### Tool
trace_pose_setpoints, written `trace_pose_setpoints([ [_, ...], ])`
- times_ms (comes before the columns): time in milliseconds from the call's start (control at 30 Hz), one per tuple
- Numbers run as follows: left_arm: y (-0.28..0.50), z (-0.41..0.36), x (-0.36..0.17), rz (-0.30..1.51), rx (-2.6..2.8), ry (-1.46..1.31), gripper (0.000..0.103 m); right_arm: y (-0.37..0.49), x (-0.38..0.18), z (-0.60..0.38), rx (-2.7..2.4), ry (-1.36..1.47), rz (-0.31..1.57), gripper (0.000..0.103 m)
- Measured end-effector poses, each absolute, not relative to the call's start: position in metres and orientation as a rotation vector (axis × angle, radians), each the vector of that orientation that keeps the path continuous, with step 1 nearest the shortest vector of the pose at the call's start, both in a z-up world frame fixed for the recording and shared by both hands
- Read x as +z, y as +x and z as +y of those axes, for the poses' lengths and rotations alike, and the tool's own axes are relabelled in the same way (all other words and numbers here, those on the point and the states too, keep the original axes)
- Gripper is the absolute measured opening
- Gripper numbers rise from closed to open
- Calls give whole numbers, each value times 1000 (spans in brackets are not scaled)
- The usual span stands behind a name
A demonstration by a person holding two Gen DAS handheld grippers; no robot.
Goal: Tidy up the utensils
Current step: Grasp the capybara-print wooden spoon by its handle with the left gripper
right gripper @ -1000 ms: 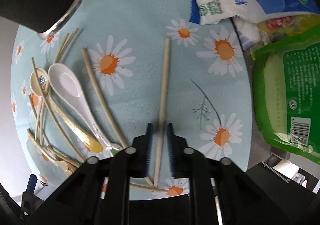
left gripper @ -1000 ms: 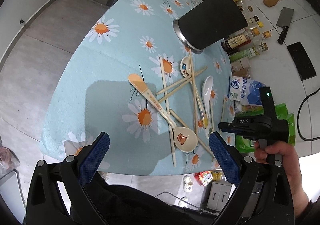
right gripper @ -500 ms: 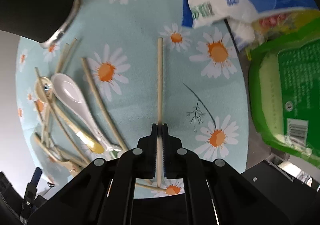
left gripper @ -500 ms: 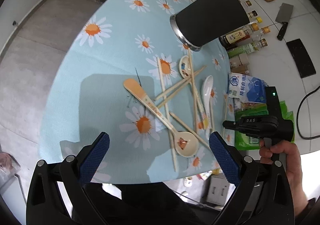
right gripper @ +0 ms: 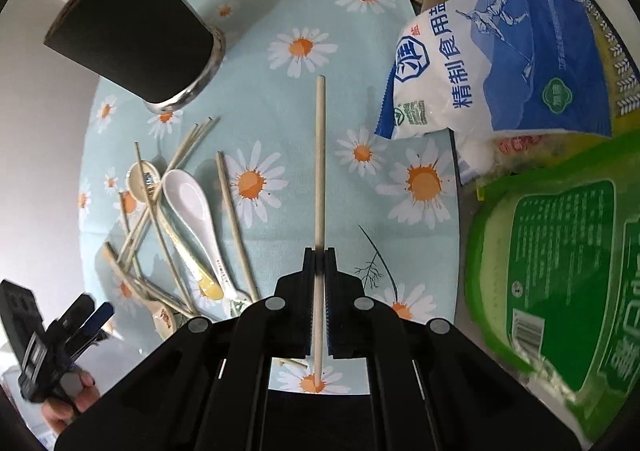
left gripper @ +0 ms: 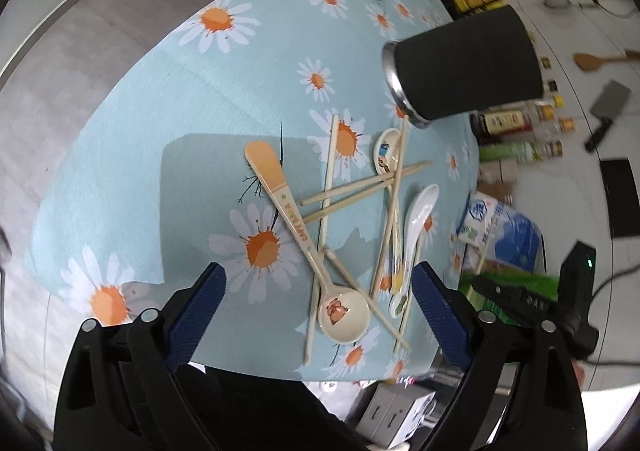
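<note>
R tongs point(right gripper: 319, 263): clamped tight on a single chopstick point(right gripper: 319, 155), grip near its lower third. Stick runs straight ahead between the pads, far tip clear of the cloth, pointing twd the gap between the black holder point(right gripper: 132, 31) and the salt bag point(right gripper: 488, 67). Short tail end shows behind the pads.

L tongs point(left gripper: 318, 295): wide apart but closing at this moment, nothing between the pads. Hovering over near edge of the desk point(left gripper: 132, 179), above the utensil pile. R tongs' body also seen at right edge of L view, w/ the held stick poking up by the bag.

Pile, mid-desk on the daisy cloth:
- cream spoon w/ orange handle point(left gripper: 296, 227), bowl nearest L tongs, handle slanting away to upper left
- white ceramic spoon point(left gripper: 416, 227), right side of pile, bowl facing the far side
- small printed spoon point(left gripper: 386, 151), closest to the holder, chopsticks lying across it
- loose chopsticks point(left gripper: 360, 187) crisscrossed over and under the spoons, several; exact count unclear

Holder: black cylinder, metal base rim, standing upright on far right part of the desk, just beyond the pile. Inside not visible.

Right of cloth: salt bag, green packet point(right gripper: 560, 275), jars and bottles point(left gripper: 516, 131) further back.
</note>
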State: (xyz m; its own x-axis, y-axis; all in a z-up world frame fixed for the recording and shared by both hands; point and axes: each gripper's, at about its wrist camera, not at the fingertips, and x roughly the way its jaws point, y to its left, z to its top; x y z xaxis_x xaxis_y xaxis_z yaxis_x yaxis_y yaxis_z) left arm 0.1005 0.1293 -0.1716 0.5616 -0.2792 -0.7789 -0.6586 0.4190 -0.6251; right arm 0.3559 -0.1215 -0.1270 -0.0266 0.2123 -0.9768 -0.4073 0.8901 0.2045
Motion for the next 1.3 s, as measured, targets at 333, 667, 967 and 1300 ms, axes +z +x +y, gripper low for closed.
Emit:
trace_pose_setpoints([
  [333, 110, 109, -178, 1000, 450, -1176, 58, 345, -112, -132, 680, -100, 1513, 5],
  [667, 108, 106, -184, 1015, 603, -1214, 30, 339, -116, -133, 803, -36, 1544, 6],
  [967, 128, 98, -183, 1084, 611, -1148, 17, 339, -115, -143, 867, -7, 1549, 6],
  [1300, 132, 92, -183, 1073, 640, -1148, 6, 338, -114, -146, 919, 0, 1557, 6],
])
